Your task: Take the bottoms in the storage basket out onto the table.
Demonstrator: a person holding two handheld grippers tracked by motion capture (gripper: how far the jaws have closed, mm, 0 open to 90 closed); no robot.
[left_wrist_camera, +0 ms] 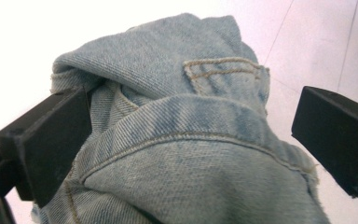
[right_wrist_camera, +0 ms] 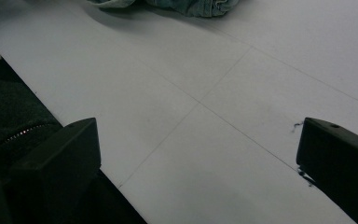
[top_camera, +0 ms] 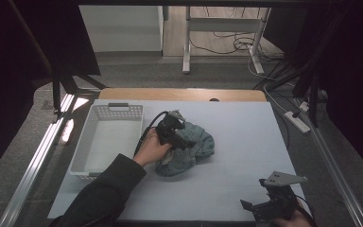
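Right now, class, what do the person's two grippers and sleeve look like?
The left gripper is black with blocky rectangular jaws, a black cable trailing off it and a grey plate on top. The right gripper is black too, topped by a grey three-cornered plate. The dark long sleeve covers the left forearm.

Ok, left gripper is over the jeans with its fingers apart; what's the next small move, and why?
Probably close the left gripper. Its fingers stand open on either side of a raised fold of the denim jeans, one side touching the cloth, the other still apart. The white basket sits right beside the pile, and the right gripper is open, away from it.
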